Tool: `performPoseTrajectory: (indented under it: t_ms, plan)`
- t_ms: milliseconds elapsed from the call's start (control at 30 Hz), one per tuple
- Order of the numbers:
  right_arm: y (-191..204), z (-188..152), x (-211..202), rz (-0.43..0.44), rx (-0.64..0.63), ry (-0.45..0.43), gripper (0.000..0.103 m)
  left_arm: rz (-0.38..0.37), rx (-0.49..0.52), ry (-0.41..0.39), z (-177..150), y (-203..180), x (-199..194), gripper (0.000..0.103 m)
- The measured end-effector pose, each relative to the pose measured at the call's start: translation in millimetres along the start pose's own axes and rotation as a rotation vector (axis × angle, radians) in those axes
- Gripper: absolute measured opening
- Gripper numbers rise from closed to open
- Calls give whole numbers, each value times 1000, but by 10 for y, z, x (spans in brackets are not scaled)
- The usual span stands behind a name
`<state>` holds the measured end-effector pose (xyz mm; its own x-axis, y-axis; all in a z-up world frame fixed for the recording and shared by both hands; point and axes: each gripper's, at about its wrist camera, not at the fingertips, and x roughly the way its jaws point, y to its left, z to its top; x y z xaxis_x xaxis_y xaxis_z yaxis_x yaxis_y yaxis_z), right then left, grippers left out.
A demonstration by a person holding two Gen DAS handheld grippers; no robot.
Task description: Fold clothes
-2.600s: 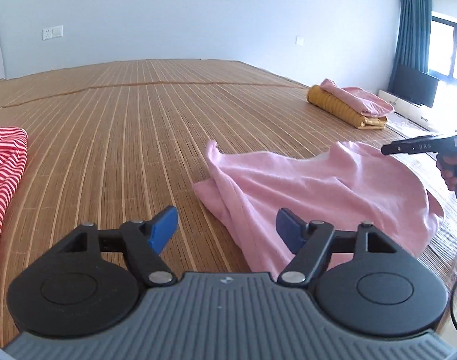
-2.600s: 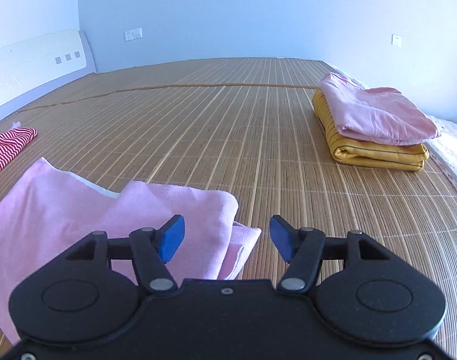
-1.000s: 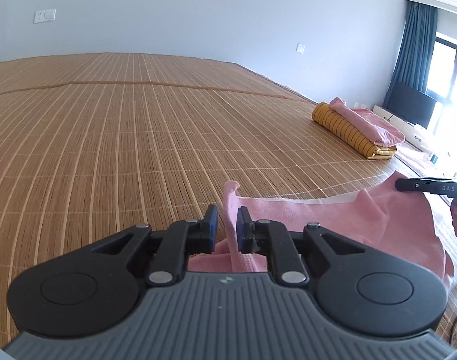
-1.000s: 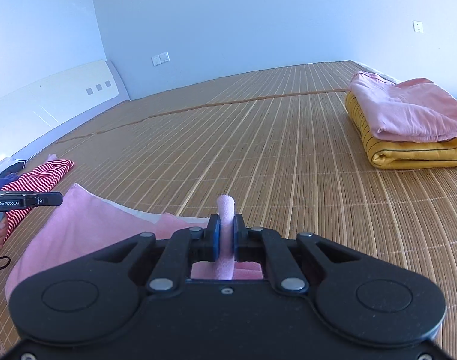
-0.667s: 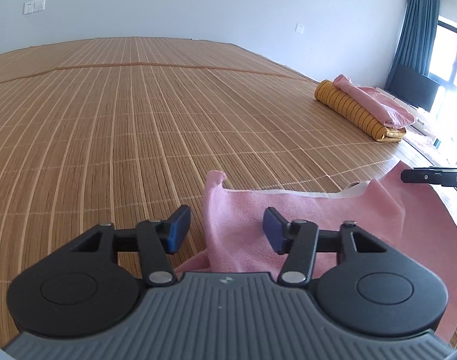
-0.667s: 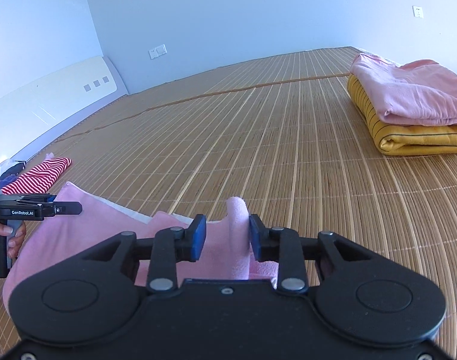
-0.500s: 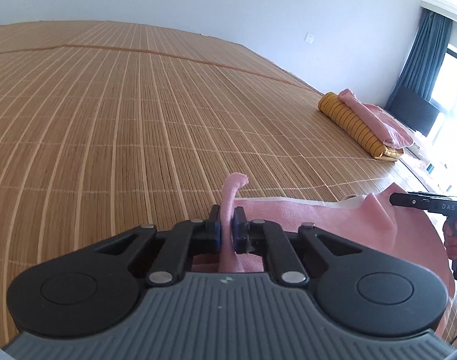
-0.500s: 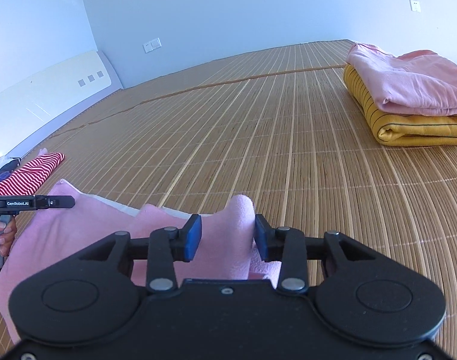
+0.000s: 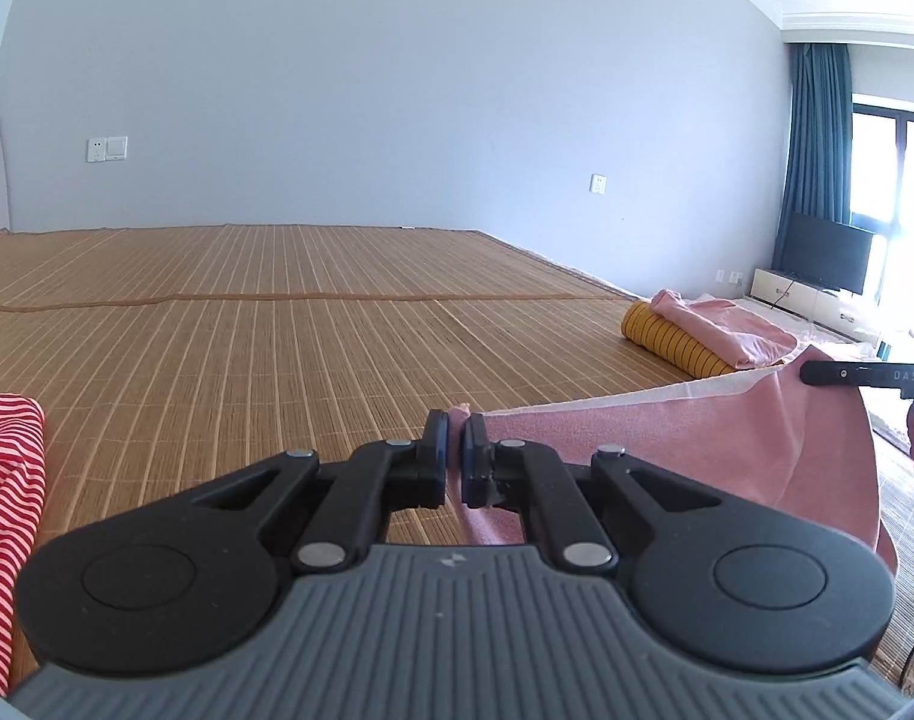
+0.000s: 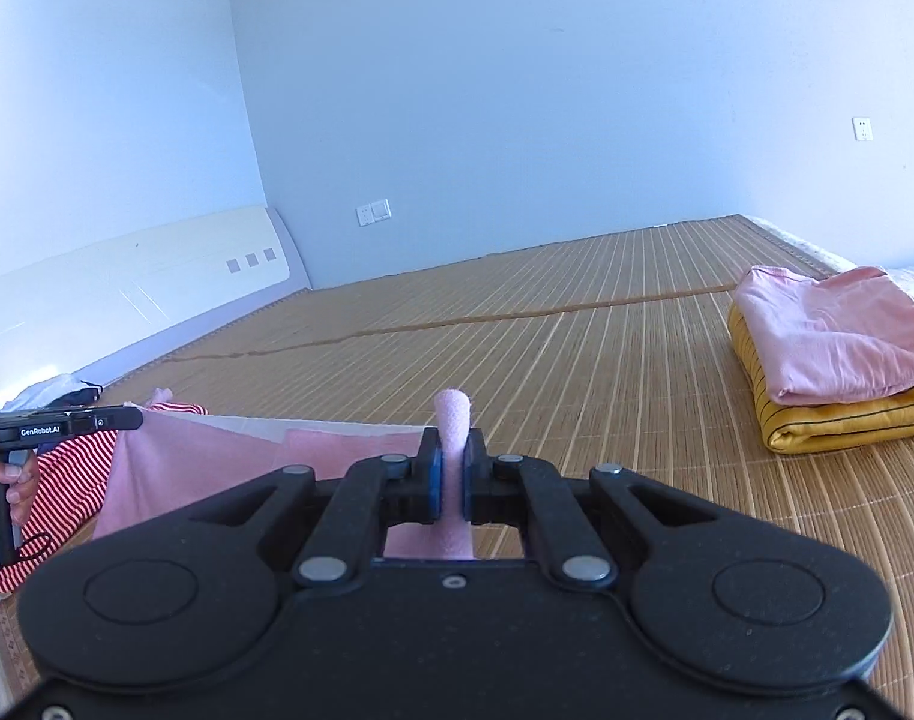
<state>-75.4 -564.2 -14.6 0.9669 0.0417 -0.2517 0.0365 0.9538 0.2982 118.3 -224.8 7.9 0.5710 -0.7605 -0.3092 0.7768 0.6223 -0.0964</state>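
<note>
Since the earlier frame you've lifted the pink garment (image 9: 667, 438) off the bamboo mat (image 9: 246, 330); your left claw (image 9: 455, 450) and right claw (image 10: 450, 474) each pinch a corner, holding it stretched to straighten before folding.

A dark television (image 9: 826, 259) on a low white cabinet (image 9: 811, 300) (beside blue curtains (image 9: 817, 138)).

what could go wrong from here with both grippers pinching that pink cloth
1. The left gripper and right gripper each pinch only a narrow bit of the pink cloth; a tug might pull a corner free.
2. The cloth hangs close to the red striped garment, so it could drag across it when lowered.
</note>
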Motion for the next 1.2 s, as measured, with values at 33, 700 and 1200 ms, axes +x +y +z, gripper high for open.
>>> performPoseTrajectory:
  t_ms: [33, 700, 1200]
  plan:
    - [-22, -9, 66, -8, 3, 14, 8, 4, -1, -3, 14, 15, -36, 6]
    - [83, -206, 562, -146, -213, 253, 57, -56, -32, 236, -334, -291, 479, 11]
    - [425, -537, 734, -85, -402, 444, 55, -110, 260, 382, -825, -755, 243, 44]
